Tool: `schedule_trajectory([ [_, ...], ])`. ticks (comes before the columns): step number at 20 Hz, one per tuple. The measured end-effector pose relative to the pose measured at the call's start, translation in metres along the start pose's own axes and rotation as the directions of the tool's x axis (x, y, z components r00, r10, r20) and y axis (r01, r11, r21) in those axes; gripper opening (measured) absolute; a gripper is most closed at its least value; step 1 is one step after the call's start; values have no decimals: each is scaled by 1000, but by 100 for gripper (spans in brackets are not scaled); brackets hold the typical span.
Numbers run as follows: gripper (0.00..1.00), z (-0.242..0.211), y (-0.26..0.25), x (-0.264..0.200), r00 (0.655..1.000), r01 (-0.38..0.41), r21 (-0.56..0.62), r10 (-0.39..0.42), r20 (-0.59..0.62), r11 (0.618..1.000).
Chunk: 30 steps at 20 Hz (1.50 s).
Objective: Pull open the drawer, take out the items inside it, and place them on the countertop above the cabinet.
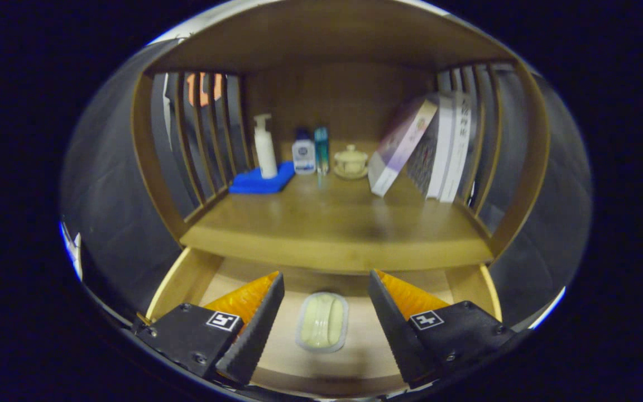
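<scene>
The wooden drawer (185, 279) below the countertop stands pulled open. On its floor lies a pale oval soap bar in a clear wrapper (322, 321). My gripper (326, 278) hovers over the drawer with its fingers wide open, one on each side of the soap and not touching it. The soap sits between the two fingers, slightly below their tips. The wooden countertop (332, 223) stretches just beyond the fingertips, with bare wood along its front.
At the back of the countertop stand a white pump bottle (265, 148) on a blue cloth (260, 181), two small bottles (310, 151), a lidded ceramic cup (350, 162), and leaning books (433, 148). Slatted wooden sides (198, 139) and a top board enclose the shelf.
</scene>
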State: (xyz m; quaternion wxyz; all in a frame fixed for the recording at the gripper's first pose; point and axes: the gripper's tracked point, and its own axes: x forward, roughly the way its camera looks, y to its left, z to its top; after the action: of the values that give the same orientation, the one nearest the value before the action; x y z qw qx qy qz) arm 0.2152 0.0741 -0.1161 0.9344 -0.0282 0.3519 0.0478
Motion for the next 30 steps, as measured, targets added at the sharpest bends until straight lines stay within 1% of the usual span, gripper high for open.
schedule_trajectory([
  [1, 91, -7, -2, 12, 999, 7, -13, -8, -45, 1000],
  [3, 88, -29, -1, 30, 990, 5, -25, -9, -143, 1000],
  [5, 87, -44, 2, 49, 971, -8, -21, 3, -239, 1000],
  [7, 84, -51, 4, 55, 956, -7, -18, 2, -293, 1000],
  [9, 73, -58, 2, 60, 943, 11, -16, -16, -333, 1000],
  [11, 64, -66, 3, 62, 923, 12, -17, -18, -383, 1000],
  [13, 60, -74, 5, 64, 908, 15, 3, -13, -419, 1000],
  [16, 41, -91, 2, 71, 872, 25, 61, 8, -489, 998],
  [17, 28, -88, 1, 69, 880, 24, 68, 12, -476, 997],
  [19, 22, -86, 2, 63, 881, 11, 71, 24, -472, 997],
  [21, 22, -88, 4, 56, 883, -5, 90, 47, -467, 996],
  [25, 22, -79, 10, 38, 898, -45, 115, 91, -431, 992],
  [28, 22, -63, 19, 15, 907, -95, 156, 150, -394, 983],
  [30, 22, -48, 21, -4, 918, -121, 149, 168, -358, 981],
])
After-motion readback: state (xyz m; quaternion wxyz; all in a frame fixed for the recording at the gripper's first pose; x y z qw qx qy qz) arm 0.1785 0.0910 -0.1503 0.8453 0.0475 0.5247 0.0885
